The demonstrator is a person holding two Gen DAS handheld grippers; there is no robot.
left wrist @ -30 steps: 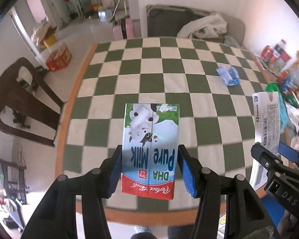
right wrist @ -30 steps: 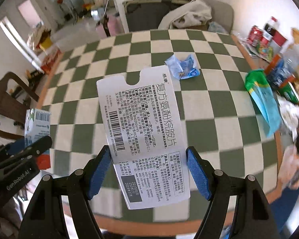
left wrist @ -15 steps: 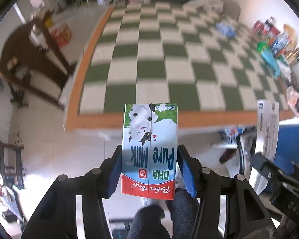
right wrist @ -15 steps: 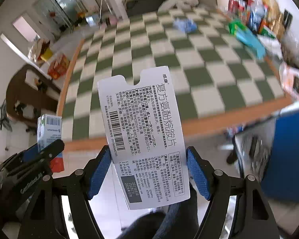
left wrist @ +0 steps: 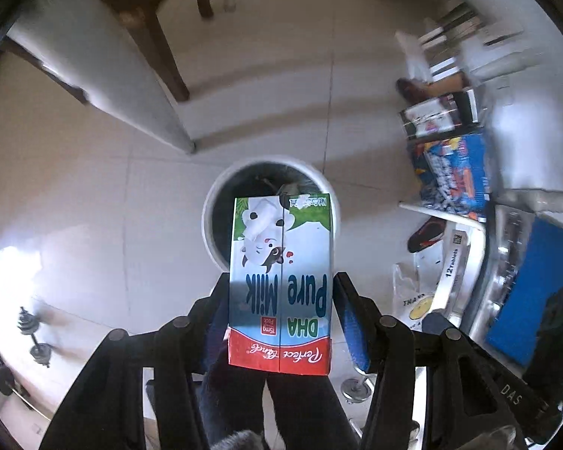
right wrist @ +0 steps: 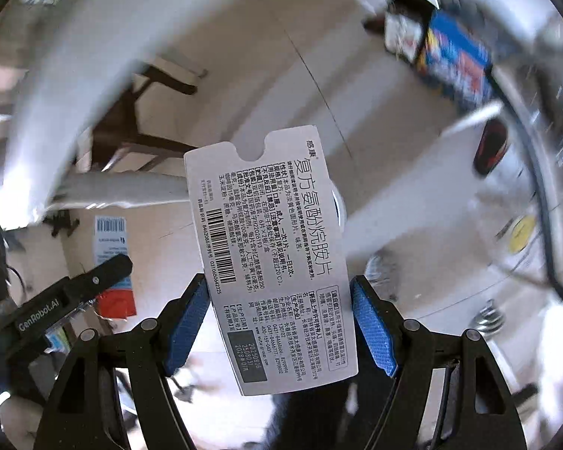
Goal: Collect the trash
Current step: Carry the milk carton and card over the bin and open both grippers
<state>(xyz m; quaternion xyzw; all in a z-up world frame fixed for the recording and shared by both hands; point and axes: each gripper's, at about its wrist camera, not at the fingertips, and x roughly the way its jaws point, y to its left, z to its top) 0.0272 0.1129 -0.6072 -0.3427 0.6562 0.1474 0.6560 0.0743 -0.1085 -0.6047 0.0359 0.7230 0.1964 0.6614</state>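
Note:
My left gripper (left wrist: 281, 322) is shut on a "DHA Pure Milk" carton (left wrist: 280, 281), held above a round white trash bin (left wrist: 221, 202) with a dark inside that stands on the tiled floor. My right gripper (right wrist: 279, 324) is shut on a white medicine box (right wrist: 272, 258) printed with black text and a barcode. The bin's rim (right wrist: 337, 206) peeks out behind that box. The milk carton (right wrist: 110, 240) and left gripper show at the left of the right wrist view. The medicine box (left wrist: 452, 258) shows at the right of the left wrist view.
A dark wooden chair (left wrist: 161, 26) and the white table edge (left wrist: 105, 71) stand beyond the bin. Boxes and packages (left wrist: 454, 165) pile at the right beside a blue cabinet (left wrist: 533, 292). A shoe (left wrist: 426, 236) lies on the floor. Dumbbells (left wrist: 33, 337) lie at the left.
Both grippers swung down and away from the checkered table to point at the floor. The trash bin has come into view under the milk carton. Both still hold their items.

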